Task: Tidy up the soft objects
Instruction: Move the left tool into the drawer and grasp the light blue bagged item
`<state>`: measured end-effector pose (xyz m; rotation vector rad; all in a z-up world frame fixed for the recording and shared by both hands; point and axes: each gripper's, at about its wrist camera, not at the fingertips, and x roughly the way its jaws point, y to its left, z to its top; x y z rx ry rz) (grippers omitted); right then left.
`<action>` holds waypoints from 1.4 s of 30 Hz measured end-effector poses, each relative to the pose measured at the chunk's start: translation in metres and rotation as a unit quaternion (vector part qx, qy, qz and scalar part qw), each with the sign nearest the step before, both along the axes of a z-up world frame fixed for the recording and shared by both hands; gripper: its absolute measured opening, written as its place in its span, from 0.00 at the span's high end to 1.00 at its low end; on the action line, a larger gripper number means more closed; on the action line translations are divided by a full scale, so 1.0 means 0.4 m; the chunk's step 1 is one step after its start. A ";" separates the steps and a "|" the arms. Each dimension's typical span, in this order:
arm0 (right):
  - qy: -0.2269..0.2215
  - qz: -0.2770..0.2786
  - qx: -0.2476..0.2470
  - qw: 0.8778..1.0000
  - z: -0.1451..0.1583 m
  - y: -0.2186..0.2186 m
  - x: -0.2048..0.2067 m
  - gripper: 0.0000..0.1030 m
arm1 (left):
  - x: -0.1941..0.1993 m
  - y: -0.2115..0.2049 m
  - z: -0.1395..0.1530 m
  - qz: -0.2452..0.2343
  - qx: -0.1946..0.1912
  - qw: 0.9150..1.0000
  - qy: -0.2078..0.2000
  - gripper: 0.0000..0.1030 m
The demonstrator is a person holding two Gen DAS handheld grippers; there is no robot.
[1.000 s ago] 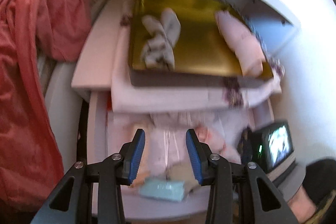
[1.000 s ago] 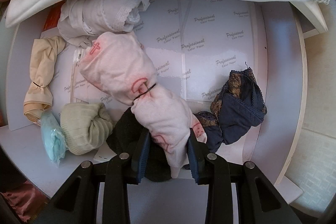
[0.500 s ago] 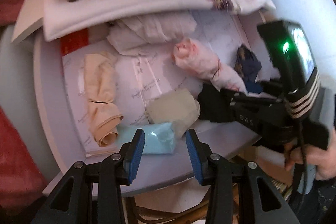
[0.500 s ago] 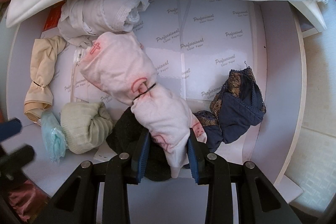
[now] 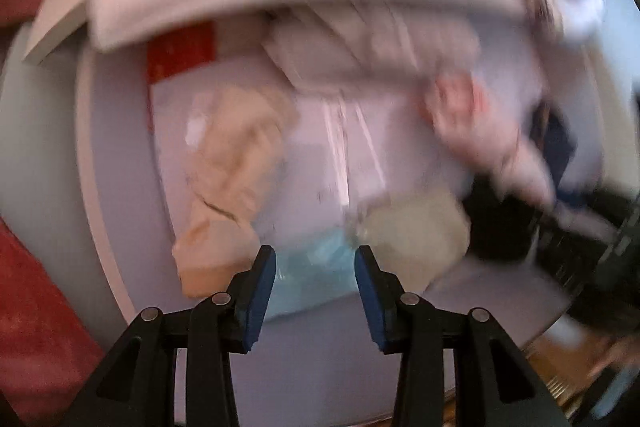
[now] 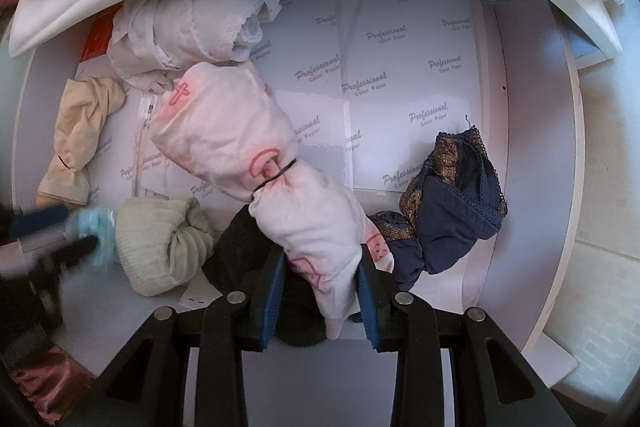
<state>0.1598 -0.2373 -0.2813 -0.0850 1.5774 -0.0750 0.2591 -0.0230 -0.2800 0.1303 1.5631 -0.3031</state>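
Right wrist, gripper (image 6: 320, 291) clamping pink roll (image 6: 256, 151)

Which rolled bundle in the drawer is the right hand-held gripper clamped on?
The pink-printed white cloth roll tied with a black band; its lower end sits between the right hand-held gripper. The beige roll and pale green bundle lie untouched.

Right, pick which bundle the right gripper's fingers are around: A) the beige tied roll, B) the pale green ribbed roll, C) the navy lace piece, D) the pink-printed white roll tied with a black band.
D: the right gripper has its pads against the pink-printed white roll.
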 end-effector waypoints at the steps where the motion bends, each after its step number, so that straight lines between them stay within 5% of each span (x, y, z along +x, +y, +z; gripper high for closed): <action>1: 0.000 -0.001 0.000 1.000 0.000 0.000 0.001 0.66 | 0.007 0.010 0.011 0.017 -0.017 1.000 -0.003 0.60; 6: 0.001 -0.001 0.001 1.000 -0.003 0.000 0.003 0.66 | 0.019 0.041 0.052 0.044 -0.063 0.997 -0.011 0.60; 10: 0.000 -0.001 0.001 1.000 -0.003 -0.001 0.004 0.66 | -0.006 -0.028 0.043 -0.046 -0.010 0.999 -0.008 0.60; 13: 0.000 -0.002 0.002 1.000 -0.004 -0.002 0.003 0.66 | -0.024 -0.067 0.030 -0.117 0.027 0.993 -0.007 0.60; 18: 0.000 -0.002 0.001 1.000 -0.005 -0.004 0.004 0.65 | -0.022 -0.092 0.014 -0.196 0.048 0.979 0.018 0.60; 25: 0.001 -0.003 0.002 1.000 -0.008 -0.003 0.007 0.65 | -0.036 -0.117 -0.038 -0.300 0.071 0.949 0.063 0.60; 30: 0.002 -0.004 0.002 1.000 -0.008 0.000 0.011 0.65 | -0.060 -0.144 -0.094 -0.315 0.062 0.943 0.087 0.59; 37: 0.002 -0.005 0.003 1.000 -0.008 -0.002 0.012 0.65 | -0.016 -0.135 -0.158 -0.270 0.019 0.954 0.131 0.42; 42: 0.002 -0.005 0.004 1.000 -0.008 -0.006 0.013 0.65 | 0.025 -0.104 -0.198 -0.254 0.079 0.957 0.120 0.44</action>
